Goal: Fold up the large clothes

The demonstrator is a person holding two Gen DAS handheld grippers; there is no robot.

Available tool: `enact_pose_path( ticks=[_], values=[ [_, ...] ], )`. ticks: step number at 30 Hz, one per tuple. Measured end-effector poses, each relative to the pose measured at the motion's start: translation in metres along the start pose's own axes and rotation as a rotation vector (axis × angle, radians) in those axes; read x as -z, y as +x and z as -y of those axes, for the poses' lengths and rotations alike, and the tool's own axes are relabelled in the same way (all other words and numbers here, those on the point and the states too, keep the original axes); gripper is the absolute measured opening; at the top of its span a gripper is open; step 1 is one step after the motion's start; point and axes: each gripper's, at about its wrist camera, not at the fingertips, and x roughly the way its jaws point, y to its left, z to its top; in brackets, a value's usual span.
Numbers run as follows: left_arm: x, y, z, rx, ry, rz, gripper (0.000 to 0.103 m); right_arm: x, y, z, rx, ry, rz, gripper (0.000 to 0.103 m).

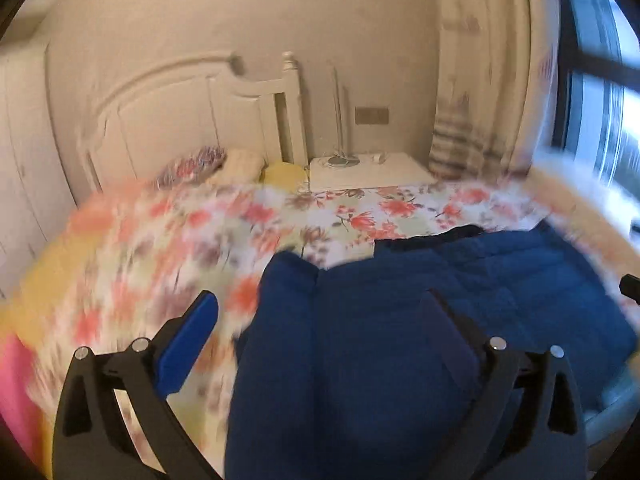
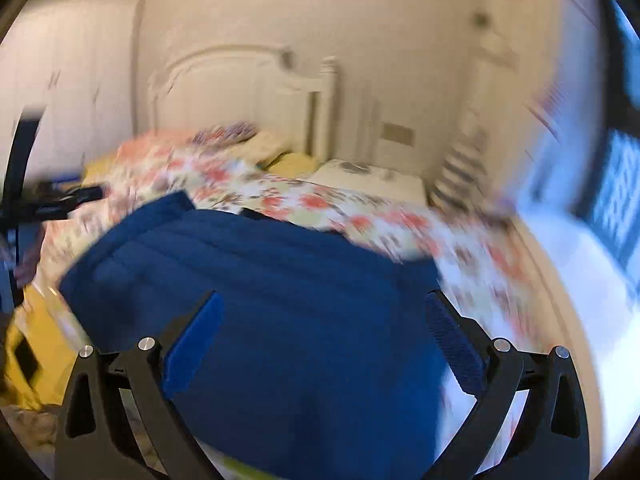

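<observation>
The blue quilted garment [image 1: 400,320] lies spread flat on the floral bedspread [image 1: 328,216], at the end far from the white headboard [image 1: 192,112], likely laid out for folding. Over it hang the left gripper [image 1: 324,320] and right gripper [image 2: 324,320], both jaws spread wide, grasping nothing. The nightstand [image 1: 368,168] sits beside the headboard.

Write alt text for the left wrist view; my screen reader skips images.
Open left tongs hover over a dark blue garment spread on a bed with a floral bedspread. Behind stand a white headboard, pillows, a white nightstand and a curtained window; the picture is motion-blurred.
</observation>
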Motion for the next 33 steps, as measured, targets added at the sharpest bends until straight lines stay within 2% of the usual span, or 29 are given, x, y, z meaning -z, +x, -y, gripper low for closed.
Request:
enact_pose_path(
  ticks=[3, 5, 6, 7, 8, 9, 11, 13, 15, 16, 17, 18, 20, 21, 22, 23, 26, 28, 29, 30, 31, 33],
  values=[
    [-0.014, 0.062, 0.038, -0.016, 0.08, -0.151, 0.1, -0.021, 0.063, -0.027, -0.025, -0.089, -0.122, 0.099],
    [0.001, 0.098, 0.051, -0.028, 0.116, -0.234, 0.1, -0.008, 0.122, -0.036, -0.049, -0.096, -0.296, 0.099],
    [0.01, 0.115, 0.051, -0.044, 0.137, -0.259, 0.101, 0.008, 0.145, -0.035, -0.072, -0.079, -0.35, 0.098],
    [0.022, 0.134, 0.053, -0.042, 0.144, -0.293, 0.101, 0.014, 0.151, -0.029, -0.115, -0.026, -0.347, 0.097],
    [0.028, 0.141, 0.047, 0.0, 0.095, -0.299, 0.101, 0.018, 0.154, -0.017, -0.165, 0.057, -0.351, 0.097],
    [0.029, 0.141, 0.04, 0.025, 0.057, -0.303, 0.101, 0.02, 0.152, -0.01, -0.178, 0.091, -0.359, 0.097],
    [0.027, 0.139, 0.035, 0.02, 0.06, -0.304, 0.101, 0.021, 0.147, -0.01, -0.165, 0.07, -0.371, 0.096],
    [0.02, 0.124, 0.036, 0.015, 0.086, -0.252, 0.099, 0.011, 0.139, -0.013, -0.13, 0.021, -0.358, 0.094],
    [0.006, 0.111, 0.029, 0.005, 0.068, -0.193, 0.1, -0.008, 0.133, -0.013, -0.092, 0.0, -0.3, 0.091],
    [0.0, 0.109, 0.026, -0.004, 0.057, -0.179, 0.1, -0.017, 0.137, -0.012, -0.088, 0.003, -0.285, 0.084],
    [-0.008, 0.111, 0.024, -0.021, 0.046, -0.169, 0.1, -0.022, 0.14, -0.01, -0.081, 0.007, -0.279, 0.069],
    [-0.014, 0.118, 0.022, -0.046, 0.04, -0.173, 0.1, -0.029, 0.148, -0.01, -0.066, 0.005, -0.277, 0.065],
    [-0.018, 0.14, 0.022, -0.086, 0.06, -0.21, 0.1, -0.033, 0.178, -0.01, -0.05, -0.007, -0.292, 0.062],
    [-0.017, 0.151, 0.023, -0.112, 0.079, -0.226, 0.101, -0.027, 0.199, -0.01, -0.046, -0.002, -0.34, 0.06],
    [-0.008, 0.174, 0.025, -0.169, 0.125, -0.269, 0.101, -0.02, 0.212, -0.009, -0.046, 0.007, -0.376, 0.059],
    [-0.002, 0.189, 0.022, -0.14, 0.114, -0.317, 0.101, -0.018, 0.217, -0.007, -0.059, 0.032, -0.364, 0.06],
    [0.001, 0.193, 0.009, -0.082, 0.034, -0.335, 0.101, -0.022, 0.213, -0.001, -0.059, 0.044, -0.365, 0.056],
    [0.003, 0.192, 0.009, -0.087, 0.044, -0.327, 0.101, -0.025, 0.202, 0.013, -0.029, 0.071, -0.34, 0.052],
    [0.004, 0.192, 0.01, -0.09, 0.046, -0.324, 0.101, -0.027, 0.195, 0.028, 0.014, 0.106, -0.319, 0.052],
    [0.004, 0.191, 0.01, -0.092, 0.047, -0.322, 0.101, -0.028, 0.191, 0.039, 0.069, 0.126, -0.309, 0.053],
    [0.005, 0.191, 0.01, -0.091, 0.046, -0.322, 0.101, -0.021, 0.184, 0.06, 0.166, 0.151, -0.305, 0.054],
    [0.006, 0.191, 0.01, -0.089, 0.042, -0.318, 0.101, 0.003, 0.191, 0.091, 0.226, 0.196, -0.36, 0.056]
  ],
)
